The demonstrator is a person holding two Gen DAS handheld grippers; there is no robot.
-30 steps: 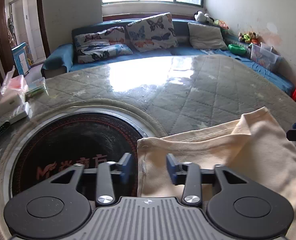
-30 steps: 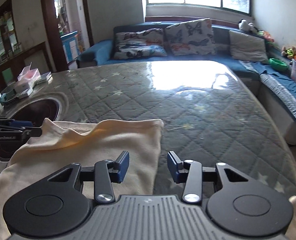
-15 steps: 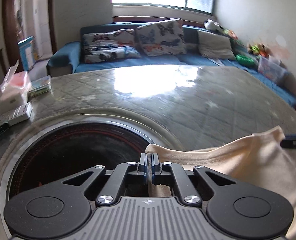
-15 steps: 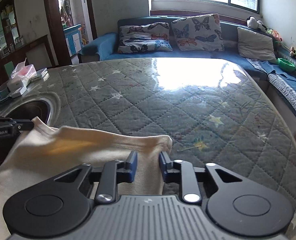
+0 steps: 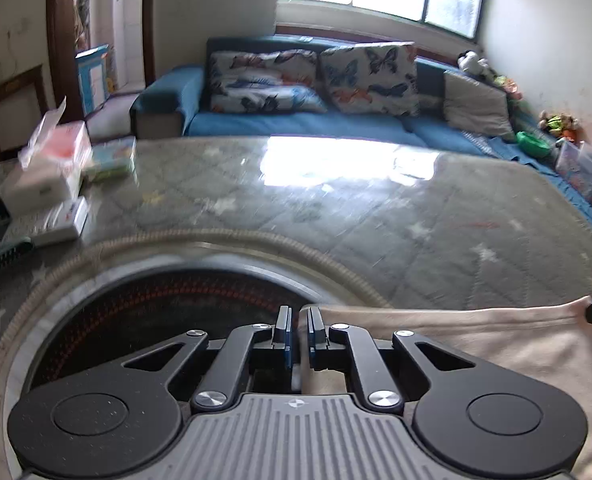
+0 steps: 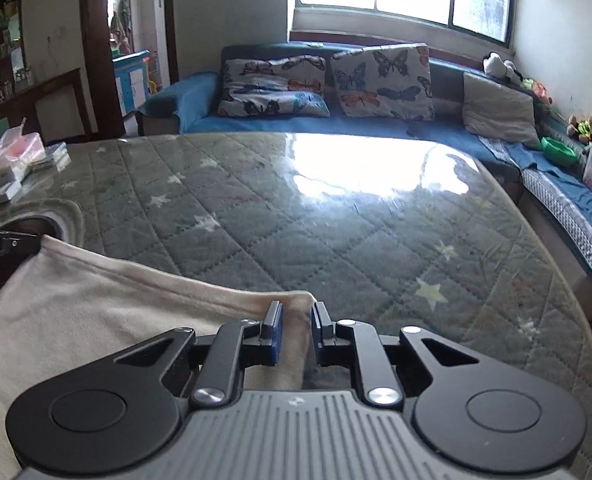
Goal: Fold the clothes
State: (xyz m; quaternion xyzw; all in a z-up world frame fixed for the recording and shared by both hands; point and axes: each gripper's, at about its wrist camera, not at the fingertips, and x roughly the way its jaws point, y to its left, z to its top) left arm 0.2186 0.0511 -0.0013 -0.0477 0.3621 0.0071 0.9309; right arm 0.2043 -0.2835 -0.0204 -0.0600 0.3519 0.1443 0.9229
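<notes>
Both grippers pinch the top corners of the cloth.

The left gripper (image 5: 299,334) is clamped on the cloth's (image 5: 496,344) left corner, the right gripper (image 6: 296,334) on its right corner (image 6: 296,300). I think this keeps the edge stretched for a fold. The cloth hangs above the table (image 6: 336,220), with its long axis running left to right between the grippers.

Quilted table (image 6: 336,240) open ahead; boxes (image 5: 48,176) crowd far-left edge; round recess (image 5: 168,312) beside cloth (image 6: 96,312).
</notes>
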